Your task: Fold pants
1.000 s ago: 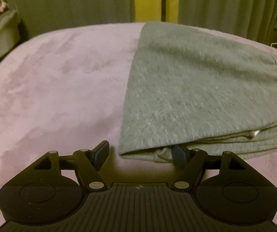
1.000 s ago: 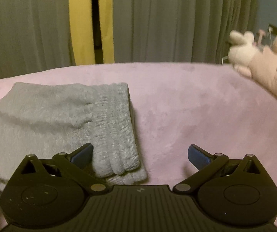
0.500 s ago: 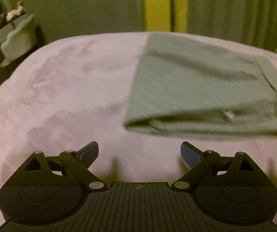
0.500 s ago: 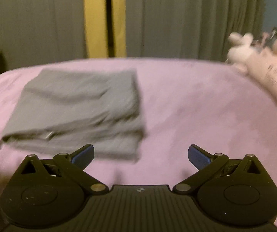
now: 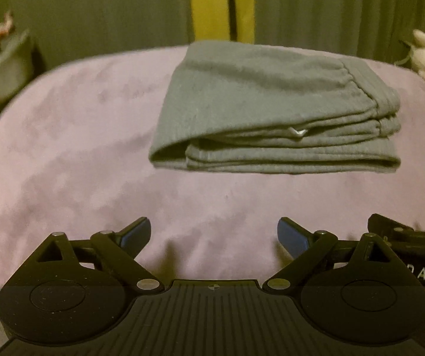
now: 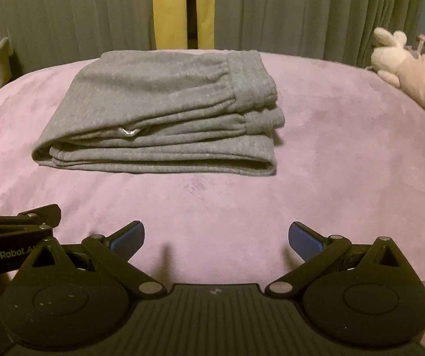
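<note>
The grey pants [image 5: 260, 103] lie folded in a compact stack of several layers on the pink bed cover [image 5: 64, 154], waistband at the right. They also show in the right wrist view [image 6: 159, 109]. My left gripper [image 5: 214, 235] is open and empty, held back from the stack's near edge. My right gripper [image 6: 217, 237] is open and empty, also back from the stack. Each gripper's side shows at the edge of the other's view.
Grey curtains with a yellow strip [image 6: 183, 9] hang behind the bed. Plush toys [image 6: 414, 68] lie at the bed's right edge. A shelf with small items [image 5: 2, 59] stands at the far left.
Both grippers have pulled back from the folded pants toward the near side of the bed. The left jaws have spread wider. The pants lie still.
</note>
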